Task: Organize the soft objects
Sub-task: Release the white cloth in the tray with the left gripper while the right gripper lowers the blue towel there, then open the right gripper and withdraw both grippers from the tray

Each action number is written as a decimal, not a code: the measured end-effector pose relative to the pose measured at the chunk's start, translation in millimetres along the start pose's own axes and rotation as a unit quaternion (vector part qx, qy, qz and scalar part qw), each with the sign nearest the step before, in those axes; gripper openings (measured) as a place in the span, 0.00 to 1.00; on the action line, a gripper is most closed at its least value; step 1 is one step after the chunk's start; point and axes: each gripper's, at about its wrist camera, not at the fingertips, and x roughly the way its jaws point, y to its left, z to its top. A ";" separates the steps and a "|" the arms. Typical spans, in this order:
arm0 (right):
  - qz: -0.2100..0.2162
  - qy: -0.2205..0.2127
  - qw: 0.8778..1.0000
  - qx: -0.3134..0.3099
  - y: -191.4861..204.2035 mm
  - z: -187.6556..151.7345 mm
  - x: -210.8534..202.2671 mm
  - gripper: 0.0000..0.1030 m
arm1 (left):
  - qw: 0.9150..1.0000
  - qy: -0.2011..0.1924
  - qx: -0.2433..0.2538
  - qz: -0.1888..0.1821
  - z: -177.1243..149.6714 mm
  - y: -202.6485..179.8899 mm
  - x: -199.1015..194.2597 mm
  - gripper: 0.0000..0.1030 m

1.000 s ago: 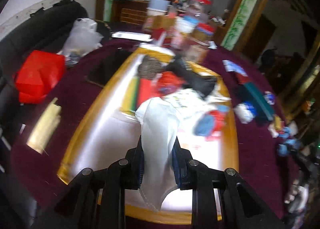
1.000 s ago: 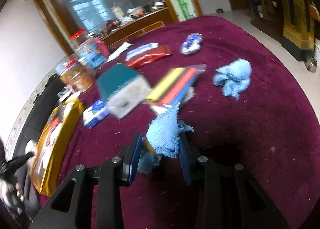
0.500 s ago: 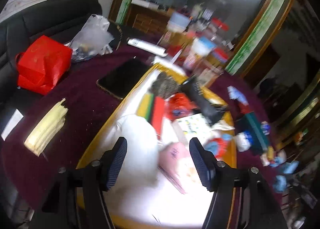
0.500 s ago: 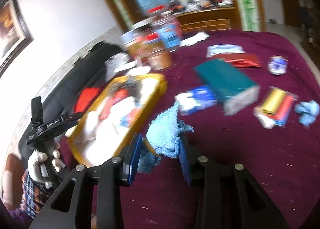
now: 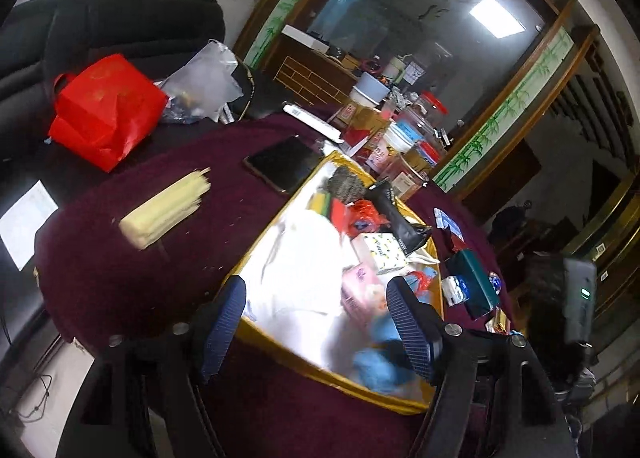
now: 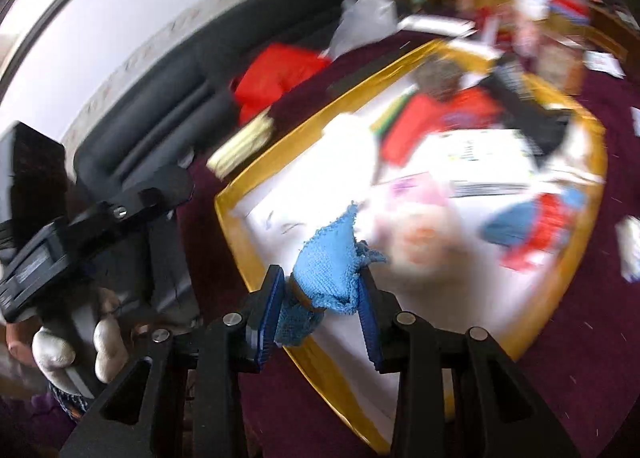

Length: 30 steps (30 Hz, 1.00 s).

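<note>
A gold-rimmed tray (image 5: 280,354) on the maroon table holds a white cloth (image 5: 304,258), a pink packet (image 5: 356,286), a blue cloth (image 5: 380,366) and other items. My left gripper (image 5: 316,326) is open and empty above the tray's near edge. My right gripper (image 6: 322,298) is shut on a light blue cloth (image 6: 332,266) and holds it over the tray's (image 6: 264,258) near corner. The left gripper (image 6: 100,217) and the hand holding it show at the left of the right wrist view.
A black phone (image 5: 284,167), a bundle of pale sticks (image 5: 168,209), a red bag (image 5: 104,109) and a clear plastic bag (image 5: 204,77) lie left of the tray. Jars and boxes (image 5: 396,133) stand behind it. A teal box (image 5: 472,282) lies to the right.
My left gripper opened and let the white cloth drop into the tray, then drew back. My right gripper carried the blue cloth from the table's right side to over the tray.
</note>
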 end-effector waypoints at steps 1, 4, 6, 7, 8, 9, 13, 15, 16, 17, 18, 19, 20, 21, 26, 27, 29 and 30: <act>0.000 0.017 1.000 -0.009 2.8 4.5 11.5 0.34 | 1.000 0.001 -0.002 0.001 -0.6 3.5 -0.5 0.74; -0.012 0.040 0.999 -0.012 -3.2 14.1 29.6 0.34 | 1.000 0.003 -0.008 0.003 -1.9 11.7 -0.9 0.74; -0.022 0.040 0.999 -0.002 -11.1 19.2 34.4 0.34 | 1.000 0.002 -0.008 0.004 -4.0 16.5 -2.9 0.74; -0.026 0.037 0.999 0.004 -14.7 23.1 35.8 0.34 | 1.000 0.000 -0.008 0.007 -4.3 18.4 -3.2 0.74; -0.032 0.032 0.999 0.011 -19.3 27.3 36.4 0.34 | 1.000 0.000 -0.008 0.008 -4.7 19.1 -3.2 0.74; -0.038 0.028 0.999 0.016 -23.0 30.3 36.5 0.34 | 1.000 0.001 -0.009 0.008 -5.1 20.7 -2.7 0.74; -0.044 0.016 0.998 0.028 -29.8 37.5 37.7 0.39 | 1.000 0.011 -0.016 0.005 -7.5 23.4 4.0 0.74; -0.032 0.001 0.999 0.038 -32.2 36.9 24.7 0.39 | 1.000 0.018 -0.018 0.002 -9.6 22.3 6.7 0.74; -0.028 -0.015 0.999 0.040 -33.9 34.9 12.2 0.43 | 1.000 0.020 -0.016 0.001 -10.8 20.6 6.7 0.74; -0.032 -0.033 0.998 0.041 -36.6 32.3 -1.9 0.52 | 1.000 0.021 -0.013 0.000 -11.5 18.9 5.9 0.74; -0.041 -0.051 0.997 0.042 -39.7 28.1 -16.6 0.57 | 1.000 0.020 -0.010 0.001 -12.1 17.0 4.5 0.74; -0.056 -0.074 0.995 0.044 -44.5 20.5 -35.4 0.66 | 1.000 0.019 -0.007 0.002 -11.8 16.7 3.4 0.75; -0.069 -0.091 0.992 0.047 -49.0 12.7 -50.3 0.68 | 1.000 0.017 -0.005 0.004 -11.7 16.4 1.7 0.76; -0.083 -0.108 0.989 0.051 -55.8 2.9 -66.0 0.68 | 1.000 0.015 -0.004 0.007 -10.8 15.9 1.0 0.77; -0.136 -0.156 0.972 0.115 -108.4 -60.0 -125.6 0.69 | 1.000 0.018 0.010 0.004 -14.3 2.8 1.7 0.81; -0.146 -0.160 0.967 0.136 -124.1 -74.0 -132.3 0.69 | 1.000 0.019 0.019 0.000 -16.0 -3.4 2.3 0.82; -0.164 -0.166 0.957 0.174 -153.7 -100.1 -146.9 0.69 | 0.999 0.020 0.040 -0.005 -21.3 -20.6 3.4 0.86; -0.174 -0.170 0.950 0.196 -168.9 -115.6 -156.3 0.69 | 0.998 0.022 0.053 -0.014 -25.2 -32.0 3.6 0.87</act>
